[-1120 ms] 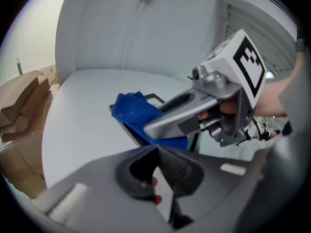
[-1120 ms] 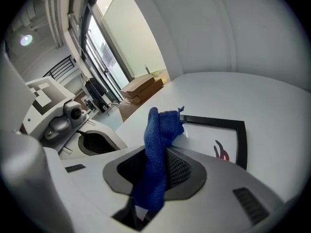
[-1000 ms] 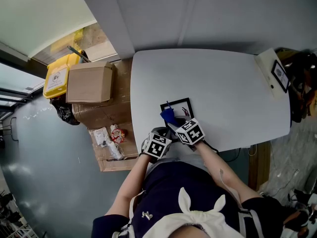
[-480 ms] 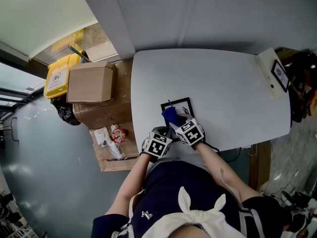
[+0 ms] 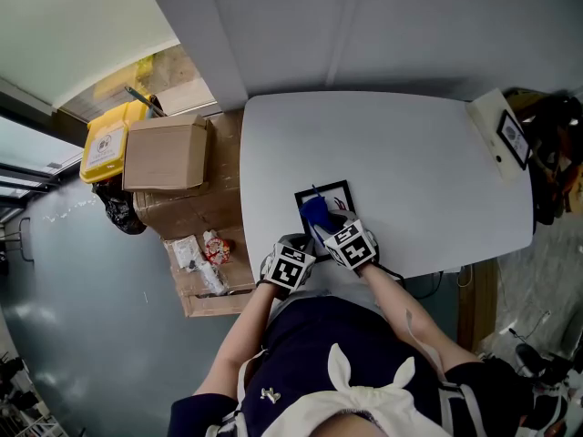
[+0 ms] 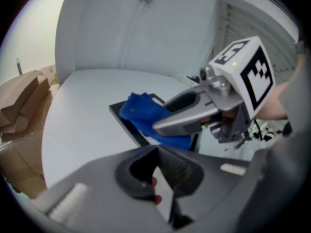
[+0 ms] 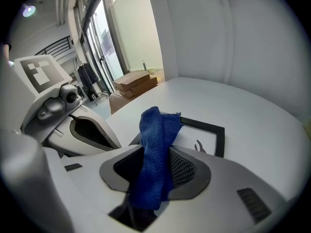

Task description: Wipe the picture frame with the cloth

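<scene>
As your right tongs (image 7: 156, 159), clamped on the cloth (image 5: 314, 213), slide further onto the picture frame (image 5: 337, 198) at centre, wiping proceeds; your left tongs (image 6: 156, 165) wait closed, empty.

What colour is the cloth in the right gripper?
Blue. The cloth shows best in the right gripper view.
</scene>
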The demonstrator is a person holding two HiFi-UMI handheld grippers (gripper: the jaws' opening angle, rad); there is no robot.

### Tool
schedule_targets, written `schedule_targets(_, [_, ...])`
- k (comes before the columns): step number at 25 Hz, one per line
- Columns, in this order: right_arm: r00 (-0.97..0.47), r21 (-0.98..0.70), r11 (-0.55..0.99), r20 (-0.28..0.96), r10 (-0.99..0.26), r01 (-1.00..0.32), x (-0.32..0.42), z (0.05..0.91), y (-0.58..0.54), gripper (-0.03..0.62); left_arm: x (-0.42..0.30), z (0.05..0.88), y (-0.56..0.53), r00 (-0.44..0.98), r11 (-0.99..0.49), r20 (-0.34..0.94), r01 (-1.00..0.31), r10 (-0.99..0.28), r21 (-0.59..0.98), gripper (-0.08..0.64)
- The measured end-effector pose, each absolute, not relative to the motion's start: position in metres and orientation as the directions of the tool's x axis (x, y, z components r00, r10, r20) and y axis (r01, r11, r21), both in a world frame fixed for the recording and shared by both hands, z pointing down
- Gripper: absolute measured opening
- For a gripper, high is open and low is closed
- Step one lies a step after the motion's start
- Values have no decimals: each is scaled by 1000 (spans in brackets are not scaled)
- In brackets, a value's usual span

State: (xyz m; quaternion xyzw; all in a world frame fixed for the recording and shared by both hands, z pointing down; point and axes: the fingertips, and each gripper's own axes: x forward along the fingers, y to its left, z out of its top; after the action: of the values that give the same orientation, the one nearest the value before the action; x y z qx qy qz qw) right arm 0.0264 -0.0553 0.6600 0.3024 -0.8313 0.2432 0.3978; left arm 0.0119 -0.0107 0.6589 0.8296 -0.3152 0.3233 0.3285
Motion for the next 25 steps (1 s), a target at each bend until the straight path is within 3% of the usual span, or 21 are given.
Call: schedule_targets(25, [-341, -9, 615, 839, -425, -789, 84, 658, -76, 149, 13, 657, -10, 592, -586, 744, -735, -310, 341, 2])
